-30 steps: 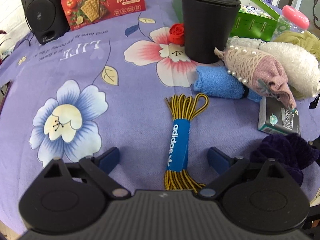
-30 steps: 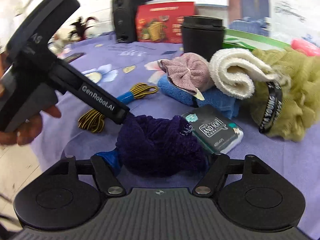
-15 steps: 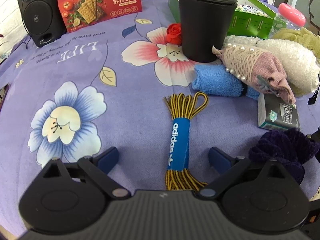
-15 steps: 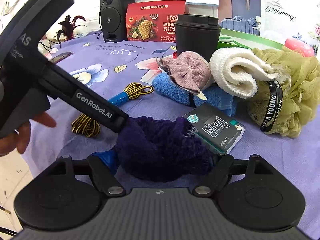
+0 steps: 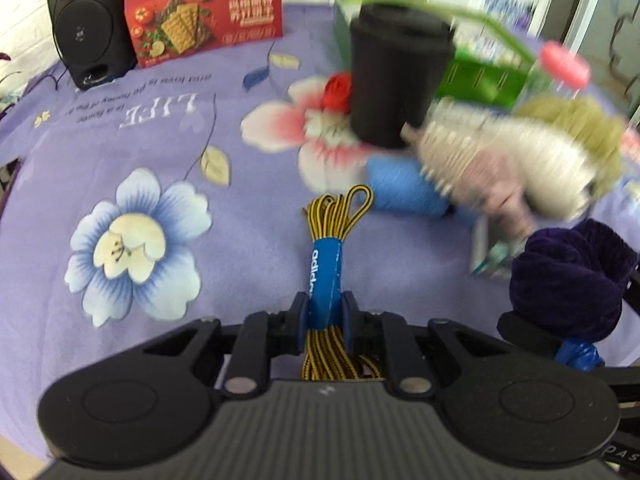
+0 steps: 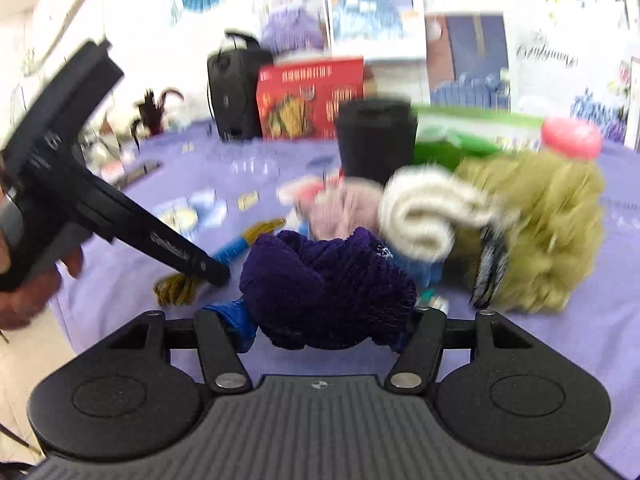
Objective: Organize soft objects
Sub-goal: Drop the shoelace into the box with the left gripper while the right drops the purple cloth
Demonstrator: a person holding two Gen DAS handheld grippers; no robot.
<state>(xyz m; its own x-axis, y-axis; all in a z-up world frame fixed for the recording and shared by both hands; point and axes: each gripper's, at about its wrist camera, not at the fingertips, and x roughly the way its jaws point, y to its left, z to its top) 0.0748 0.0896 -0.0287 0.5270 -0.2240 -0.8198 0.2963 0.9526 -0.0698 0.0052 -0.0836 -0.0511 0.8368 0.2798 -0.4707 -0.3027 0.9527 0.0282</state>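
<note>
My left gripper (image 5: pixel 324 320) is shut on the blue band of a yellow-and-black shoelace bundle (image 5: pixel 326 264) lying on the purple floral cloth (image 5: pixel 160 152). My right gripper (image 6: pixel 324 328) is shut on a dark purple plush scrunchie (image 6: pixel 324 284), held above the cloth; it also shows in the left wrist view (image 5: pixel 568 276). Behind lie a blue rolled towel (image 5: pixel 404 192), a pink knit piece (image 6: pixel 340 208), a white rolled towel (image 6: pixel 420 216) and an olive mesh sponge (image 6: pixel 552 232).
A black cup (image 5: pixel 396 76) stands behind the soft things, with a green box (image 5: pixel 480 76) and a pink-capped bottle (image 5: pixel 564 64) further back. A red cracker box (image 5: pixel 204 24) and a black speaker (image 5: pixel 84 28) stand at the far left. A small dark packet (image 5: pixel 492 252) lies by the scrunchie.
My left gripper has closed on the shoelace bundle's blue band. My right gripper has lifted the purple scrunchie off the cloth, and both views are blurred by motion.
</note>
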